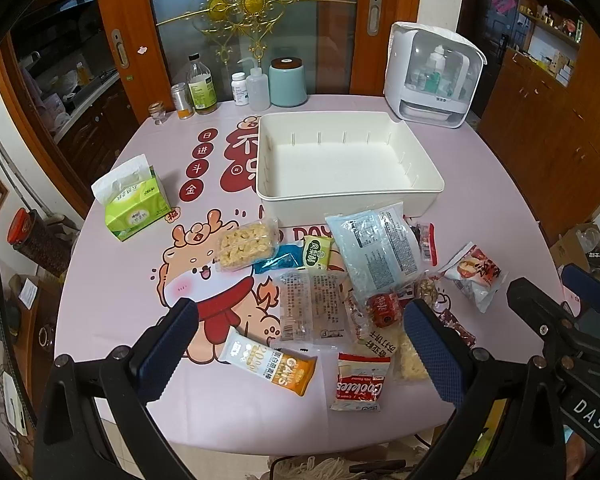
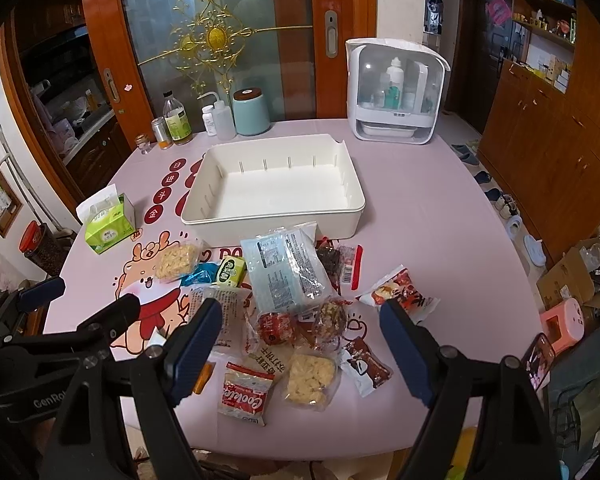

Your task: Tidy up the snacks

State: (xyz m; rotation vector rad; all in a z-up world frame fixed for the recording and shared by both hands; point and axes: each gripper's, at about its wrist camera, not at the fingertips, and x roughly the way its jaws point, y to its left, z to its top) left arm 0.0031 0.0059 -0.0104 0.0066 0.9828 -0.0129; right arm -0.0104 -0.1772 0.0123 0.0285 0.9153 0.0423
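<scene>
A white plastic bin (image 1: 424,196) (image 2: 350,220) stands with nothing in it on the pink tablecloth. In front of it lies a pile of snack packets: a pale blue bag (image 1: 374,250) (image 2: 284,272), a rice crisp bar (image 1: 246,250) (image 2: 176,260), an oat bar (image 1: 272,366), a red Cookies pack (image 1: 360,382) (image 2: 244,394), a clear wrapped pack (image 1: 310,306) and a small red pack (image 1: 384,310) (image 2: 276,328). My left gripper (image 1: 300,350) hangs open above the near packets. My right gripper (image 2: 300,354) is open too, over the Cookies pack. Neither holds anything.
A green tissue pack (image 1: 136,204) (image 2: 108,224) sits at the left. Bottles, a teal canister (image 1: 288,82) (image 2: 252,112) and a white dispenser cabinet (image 1: 432,76) (image 2: 394,96) line the far edge. Wooden cabinets stand at the right, and shoes lie on the floor beside them.
</scene>
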